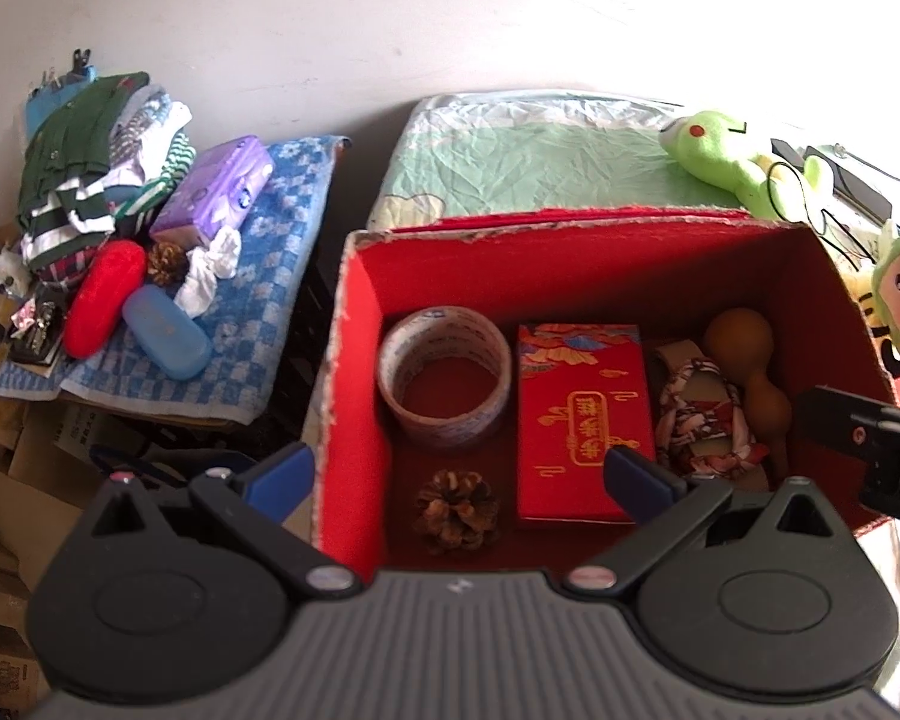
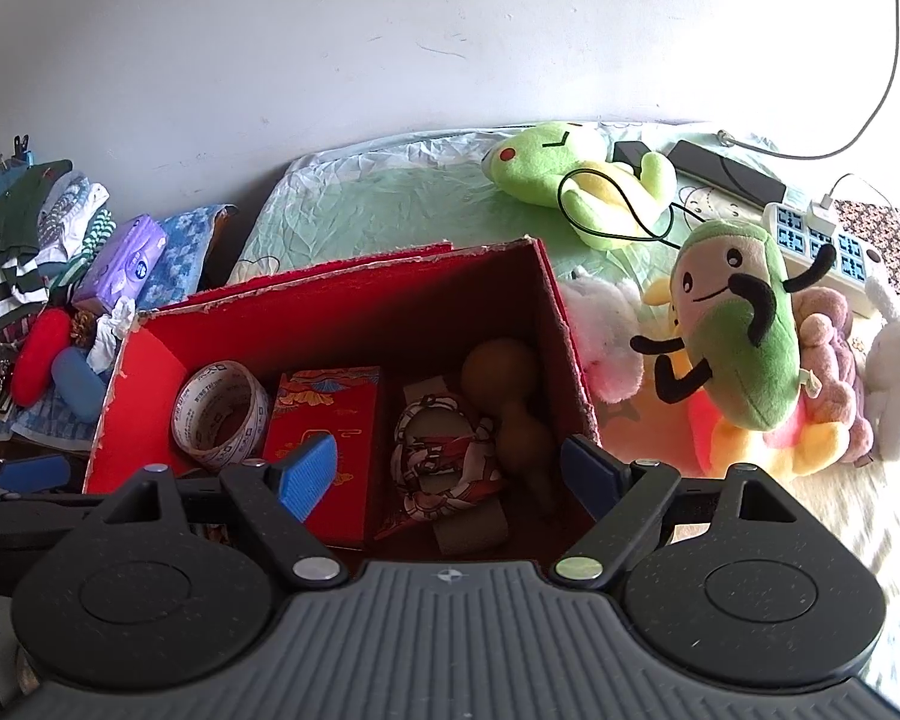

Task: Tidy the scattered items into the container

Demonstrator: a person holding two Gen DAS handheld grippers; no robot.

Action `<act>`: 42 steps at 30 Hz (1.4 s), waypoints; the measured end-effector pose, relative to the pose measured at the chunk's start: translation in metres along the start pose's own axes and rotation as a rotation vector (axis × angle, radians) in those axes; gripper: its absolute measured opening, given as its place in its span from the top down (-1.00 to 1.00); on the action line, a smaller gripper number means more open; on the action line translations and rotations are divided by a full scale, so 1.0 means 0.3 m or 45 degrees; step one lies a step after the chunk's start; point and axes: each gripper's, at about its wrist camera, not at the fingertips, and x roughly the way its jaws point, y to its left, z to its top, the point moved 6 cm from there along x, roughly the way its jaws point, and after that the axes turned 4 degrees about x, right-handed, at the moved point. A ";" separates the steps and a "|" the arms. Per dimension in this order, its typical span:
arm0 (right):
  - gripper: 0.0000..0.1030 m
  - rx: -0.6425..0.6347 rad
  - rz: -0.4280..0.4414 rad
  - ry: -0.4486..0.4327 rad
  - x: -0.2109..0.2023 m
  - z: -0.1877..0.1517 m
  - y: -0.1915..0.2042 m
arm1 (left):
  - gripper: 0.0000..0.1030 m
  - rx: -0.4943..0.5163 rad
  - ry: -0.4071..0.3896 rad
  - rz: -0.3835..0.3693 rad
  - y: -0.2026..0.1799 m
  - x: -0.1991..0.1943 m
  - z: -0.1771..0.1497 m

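Note:
A red box stands open on the bed. It holds a roll of tape, a red packet, a pine cone, a patterned cloth bundle and a brown gourd. My left gripper hangs open over the box's near left part, nothing between its blue fingers. My right gripper is open over the box's near right, also empty. Its black body shows at the right edge of the left wrist view.
A side stand with a blue checked towel carries a red case, a blue case, a purple tissue pack, a second pine cone and piled clothes. Plush toys, a green frog and a power strip lie right of the box.

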 end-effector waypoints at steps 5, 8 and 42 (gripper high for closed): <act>-0.64 -0.019 -0.037 0.009 0.011 -0.007 0.010 | -0.98 0.009 0.007 -0.001 0.002 0.006 -0.008; -0.64 -0.015 -0.079 0.023 0.020 -0.009 -0.002 | -0.98 0.023 0.010 -0.004 -0.007 0.005 -0.017; -0.65 -0.007 -0.031 0.208 0.100 0.045 0.014 | -0.98 0.043 0.159 -0.037 -0.006 0.061 0.047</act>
